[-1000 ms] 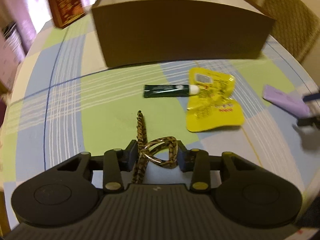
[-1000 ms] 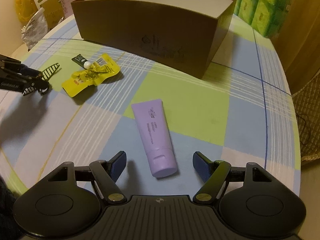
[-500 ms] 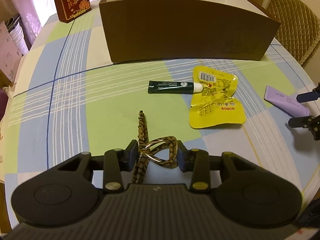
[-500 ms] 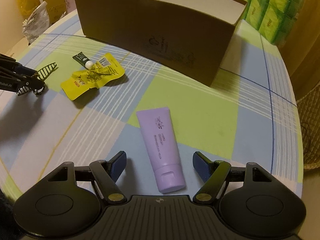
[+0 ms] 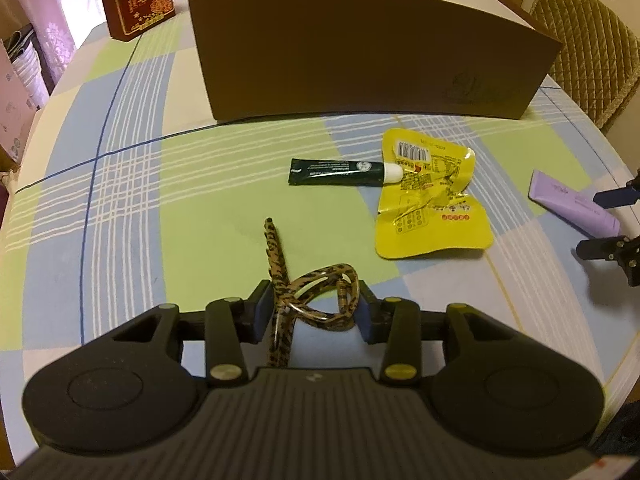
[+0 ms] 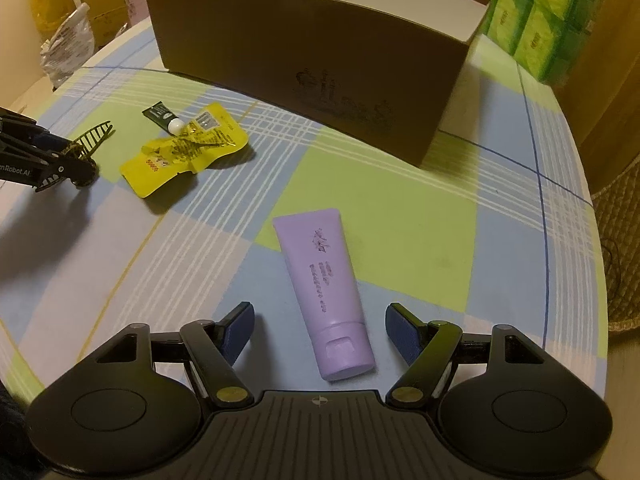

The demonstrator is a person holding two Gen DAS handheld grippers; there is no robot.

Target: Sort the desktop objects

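2 handheld grippers sit low over a table with a blue, green and white checked cloth (image 5: 120,184). Compared with 1 second ago, the left gripper (image 5: 316,312) has barely shifted; its jaws are opening slightly, yet the pads remain against a leopard-print hair clip (image 5: 316,292) lying between them. The right gripper (image 6: 320,332), jaws spread wide and empty as before, has crept forward, so the lilac tube (image 6: 324,292) now lies between its fingers, untouched. A dark green tube (image 5: 340,172) and yellow pouch (image 5: 428,204) rest before the brown box (image 5: 360,60).
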